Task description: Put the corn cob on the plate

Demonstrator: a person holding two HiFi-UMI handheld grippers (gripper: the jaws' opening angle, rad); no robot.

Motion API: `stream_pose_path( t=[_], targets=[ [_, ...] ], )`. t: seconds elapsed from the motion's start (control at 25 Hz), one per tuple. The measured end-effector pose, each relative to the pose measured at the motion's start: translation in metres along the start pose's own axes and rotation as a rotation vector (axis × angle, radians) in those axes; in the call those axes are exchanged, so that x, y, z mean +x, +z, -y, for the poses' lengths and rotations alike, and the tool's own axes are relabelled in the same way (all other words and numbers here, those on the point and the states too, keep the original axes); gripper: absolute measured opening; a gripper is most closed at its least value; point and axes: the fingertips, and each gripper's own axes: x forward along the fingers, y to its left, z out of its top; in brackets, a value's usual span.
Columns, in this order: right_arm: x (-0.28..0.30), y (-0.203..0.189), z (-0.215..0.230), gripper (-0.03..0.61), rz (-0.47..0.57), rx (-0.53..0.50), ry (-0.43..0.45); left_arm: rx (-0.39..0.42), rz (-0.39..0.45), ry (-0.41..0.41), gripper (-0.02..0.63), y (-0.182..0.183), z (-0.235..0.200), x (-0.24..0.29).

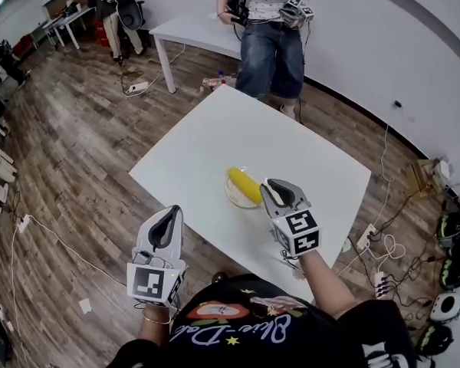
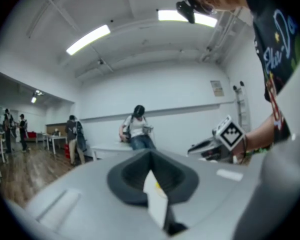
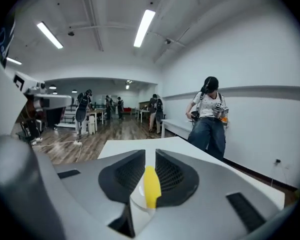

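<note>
- White desk (image 1: pixel 207 140) on wood-plank floor (image 1: pixel 77 144); corn cob (image 1: pixel 244 185) lies on plate (image 1: pixel 230 197).
- Left gripper (image 1: pixel 170 213): jaws together. Right gripper (image 1: pixel 271 185): jaws narrowly parted, holding nothing.

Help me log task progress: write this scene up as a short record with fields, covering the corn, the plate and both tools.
corn: yellow corn cob, lying on the plate
plate: round pale plate, on the white rectangular table, towards its near side
right tool: jaws slightly apart, empty, close beside the plate
left tool: jaws together, empty, off the table's near-left edge
background: person standing beyond the table
task: looks done
</note>
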Motion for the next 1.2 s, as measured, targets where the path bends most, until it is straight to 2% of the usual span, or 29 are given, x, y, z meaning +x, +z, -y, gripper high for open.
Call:
stream_pose_path(
  t=[0.08, 0.16, 0.36, 0.8, 1.2],
  targets=[
    [-0.023, 0.008, 0.003, 0.036, 0.051, 0.082, -0.019, -0.001, 0.004, -0.032, -0.014, 0.002, 0.010, 0.009],
    [-0.043, 0.014, 0.005, 0.027, 0.087, 0.143, -0.035, -0.008, 0.006, -0.066, -0.013, 0.003, 0.020, 0.017],
    [-0.068, 0.028, 0.012, 0.021, 0.150, 0.180, -0.056, -0.004, 0.007, -0.122, -0.014, 0.005, 0.040, 0.032],
    [-0.082, 0.036, 0.011, 0.021, 0.180, 0.178, -0.058, 0.004, 0.007, -0.128, -0.014, 0.008, 0.049, 0.033],
    [-0.081, 0.050, 0.001, 0.014, 0.190, 0.126, -0.043, 0.006, -0.004, -0.116, -0.014, 0.009, 0.043, 0.030]
  ],
)
